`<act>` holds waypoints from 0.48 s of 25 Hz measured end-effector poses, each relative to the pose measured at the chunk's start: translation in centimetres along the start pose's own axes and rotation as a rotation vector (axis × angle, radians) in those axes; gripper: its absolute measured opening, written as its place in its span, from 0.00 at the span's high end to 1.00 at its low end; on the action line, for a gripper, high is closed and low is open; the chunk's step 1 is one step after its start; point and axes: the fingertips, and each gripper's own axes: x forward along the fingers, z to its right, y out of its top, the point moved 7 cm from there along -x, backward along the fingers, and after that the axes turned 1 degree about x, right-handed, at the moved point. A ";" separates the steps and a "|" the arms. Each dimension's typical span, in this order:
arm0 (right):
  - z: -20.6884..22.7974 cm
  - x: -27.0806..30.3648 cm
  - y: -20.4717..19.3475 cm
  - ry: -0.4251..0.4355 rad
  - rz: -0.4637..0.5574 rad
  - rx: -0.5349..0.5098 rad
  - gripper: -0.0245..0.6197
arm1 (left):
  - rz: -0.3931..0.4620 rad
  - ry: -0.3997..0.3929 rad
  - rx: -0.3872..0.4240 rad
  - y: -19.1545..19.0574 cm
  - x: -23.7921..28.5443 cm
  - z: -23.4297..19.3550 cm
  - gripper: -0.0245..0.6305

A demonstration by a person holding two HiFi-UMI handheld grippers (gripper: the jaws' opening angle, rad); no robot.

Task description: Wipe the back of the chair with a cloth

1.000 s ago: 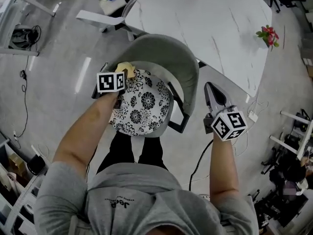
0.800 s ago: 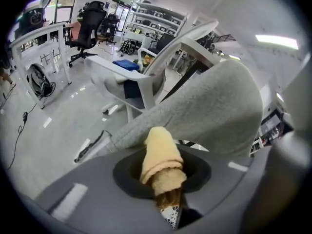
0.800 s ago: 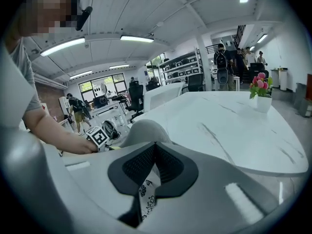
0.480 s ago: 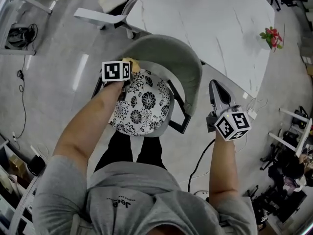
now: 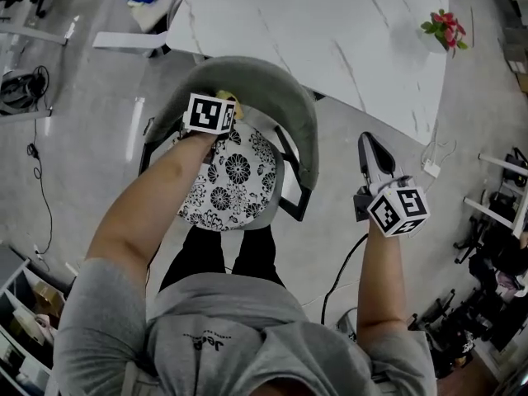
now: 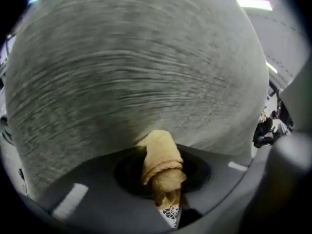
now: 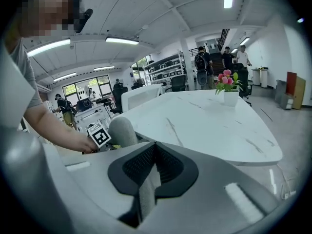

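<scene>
The left claw [image 6: 163, 186] is clenched on a yellow cloth [image 6: 158, 155]. The cloth's bunched end sticks out just past the claw's tips and lies against the inner face of the grey chair back [image 6: 136, 67], which fills nearly everything ahead of that claw. Below and behind it is the chair's flowered seat cushion [image 5: 231, 180]. The right claw [image 5: 368, 148] grasps nothing, with its jaws shut together. It hangs well apart from the chair, which stands off to its left. Ahead of it spreads the white bench [image 5: 330, 31], with a pot of flowers [image 5: 444, 27] farther ahead, slightly to its right.
</scene>
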 end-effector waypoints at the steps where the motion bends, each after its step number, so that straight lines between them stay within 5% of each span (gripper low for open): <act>1: 0.4 -0.3 -0.2 -0.005 0.001 0.005 0.96 | -0.004 -0.008 0.034 0.3 0.4 1.2 0.77; 12: 4.7 -4.1 -1.6 -0.047 0.032 0.039 0.96 | -0.010 -0.075 0.274 1.8 2.4 11.9 0.77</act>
